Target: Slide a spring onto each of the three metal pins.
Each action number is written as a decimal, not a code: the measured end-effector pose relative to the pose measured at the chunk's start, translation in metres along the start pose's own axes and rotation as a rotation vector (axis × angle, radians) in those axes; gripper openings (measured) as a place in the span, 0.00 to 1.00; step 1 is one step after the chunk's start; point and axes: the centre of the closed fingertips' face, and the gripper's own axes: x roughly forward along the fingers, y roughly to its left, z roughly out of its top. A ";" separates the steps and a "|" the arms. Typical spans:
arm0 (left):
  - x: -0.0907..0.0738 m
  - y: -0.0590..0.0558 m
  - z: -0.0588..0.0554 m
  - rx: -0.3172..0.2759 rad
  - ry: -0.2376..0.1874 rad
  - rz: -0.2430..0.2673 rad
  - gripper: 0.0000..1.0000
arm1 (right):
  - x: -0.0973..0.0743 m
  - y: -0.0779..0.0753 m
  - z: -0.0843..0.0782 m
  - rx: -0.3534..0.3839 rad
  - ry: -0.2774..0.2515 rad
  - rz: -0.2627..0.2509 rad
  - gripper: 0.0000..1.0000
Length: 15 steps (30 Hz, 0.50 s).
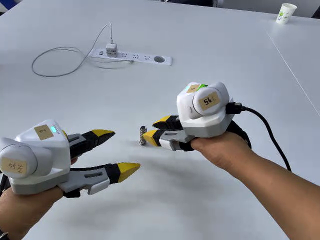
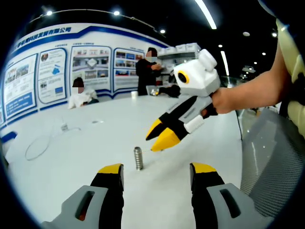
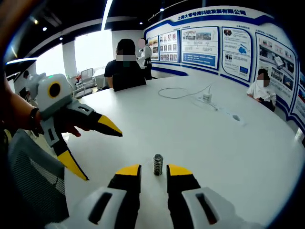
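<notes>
One spring (image 1: 143, 135) stands upright on the white table (image 1: 210, 45), seemingly already on its pin (image 3: 157, 157), just before the right gripper (image 1: 153, 129), whose jaws are a little apart. The left gripper (image 1: 125, 149) waits, jaws wide apart. I judge two pins remain.

bright even ceiling light, soft faint shadows on white table (image 1: 210, 45), fisheye-bent edges, sharp focus
</notes>
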 end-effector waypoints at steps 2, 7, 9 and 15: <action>0.001 -0.001 0.000 0.001 0.001 -0.002 0.58 | -0.004 0.001 -0.003 -0.003 0.000 0.000 0.23; 0.001 -0.002 0.001 0.001 0.002 -0.004 0.59 | -0.014 0.004 -0.008 -0.007 -0.003 0.004 0.25; 0.002 -0.003 0.001 0.002 0.004 -0.006 0.59 | -0.017 0.004 -0.010 -0.010 -0.006 0.002 0.26; 0.002 -0.003 0.001 0.003 0.004 -0.008 0.60 | -0.031 0.007 -0.018 0.004 -0.014 0.003 0.27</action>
